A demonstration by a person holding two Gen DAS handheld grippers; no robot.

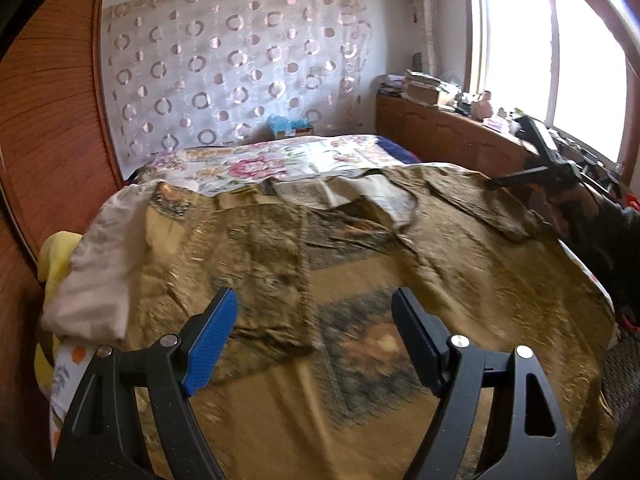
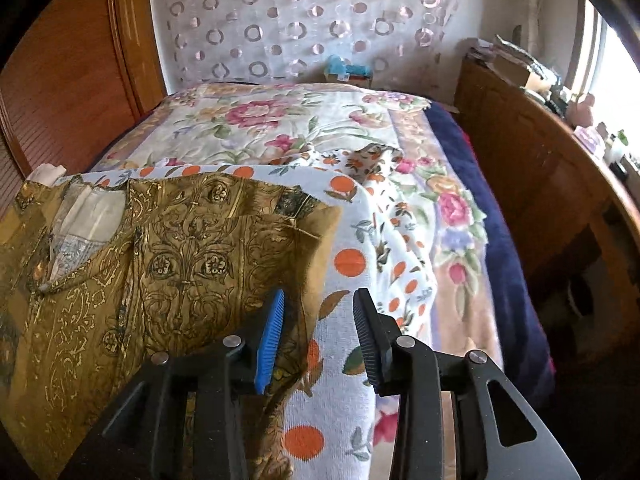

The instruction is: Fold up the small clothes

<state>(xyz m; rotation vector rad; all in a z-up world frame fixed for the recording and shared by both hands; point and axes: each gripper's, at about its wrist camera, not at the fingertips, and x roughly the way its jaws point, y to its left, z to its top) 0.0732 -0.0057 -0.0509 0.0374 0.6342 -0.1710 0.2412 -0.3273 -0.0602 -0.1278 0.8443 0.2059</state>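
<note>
A gold-brown patterned garment (image 1: 360, 264) lies spread flat across the bed, neckline toward the far side. Its left sleeve (image 1: 260, 264) is folded inward over the body. My left gripper (image 1: 314, 320) is open and empty, hovering just above the garment's lower middle. In the right wrist view the same garment (image 2: 180, 264) fills the left side, its right edge running under my right gripper (image 2: 318, 316), which is open with nothing between the fingers. The right gripper also shows in the left wrist view (image 1: 536, 160) at the garment's far right edge.
A white cloth with orange dots (image 2: 352, 264) lies under the garment on a floral bedspread (image 2: 280, 120). A white and yellow cloth pile (image 1: 92, 272) sits at the bed's left edge. A wooden cabinet (image 1: 448, 140) with clutter runs along the window side.
</note>
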